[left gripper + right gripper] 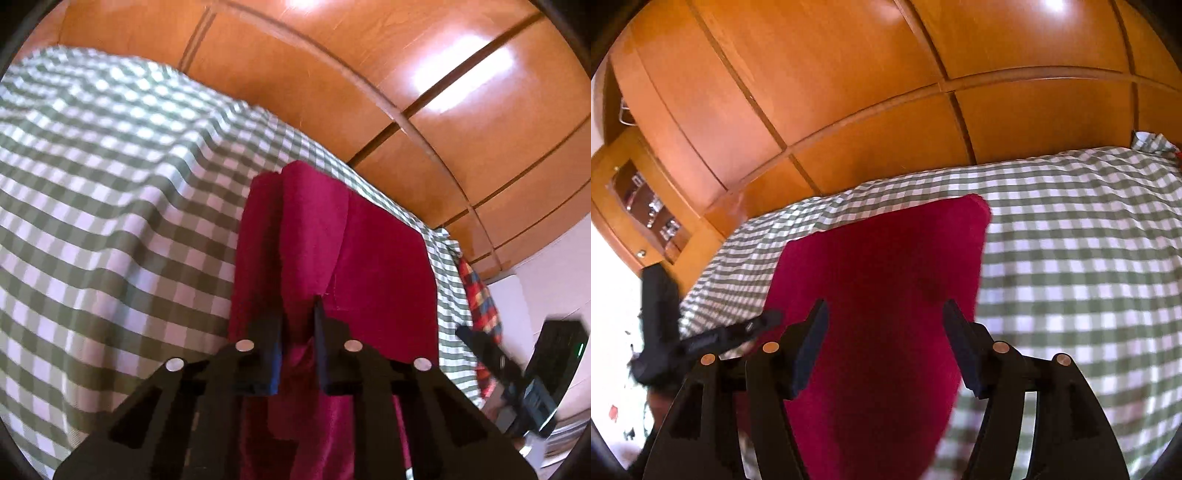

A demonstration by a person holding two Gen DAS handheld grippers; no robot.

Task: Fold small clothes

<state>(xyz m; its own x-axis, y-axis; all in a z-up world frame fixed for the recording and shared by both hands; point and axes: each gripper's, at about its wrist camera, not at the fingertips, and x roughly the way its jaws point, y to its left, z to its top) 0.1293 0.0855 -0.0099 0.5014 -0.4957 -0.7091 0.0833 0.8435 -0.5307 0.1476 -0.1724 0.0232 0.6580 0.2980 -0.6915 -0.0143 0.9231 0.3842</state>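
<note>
A dark red cloth (369,258) lies partly folded on the green-and-white checked bedspread (110,221). My left gripper (297,319) has its jaws nearly together, pinching a raised fold at the cloth's near edge. The right wrist view shows the same red cloth (886,258) spread flat below my right gripper (885,308), which stands open with its pads apart above the fabric and gripping nothing. The right gripper's black body (498,362) shows blurred at the right edge of the left wrist view. The left gripper (720,336) appears at the left of the right wrist view.
Glossy wooden wardrobe doors (849,92) rise behind the bed. A multicoloured plaid cloth (480,295) hangs off the bed's far corner. A wooden shelf niche with small items (646,210) stands at the left. The checked bedspread (1089,258) stretches to the right of the cloth.
</note>
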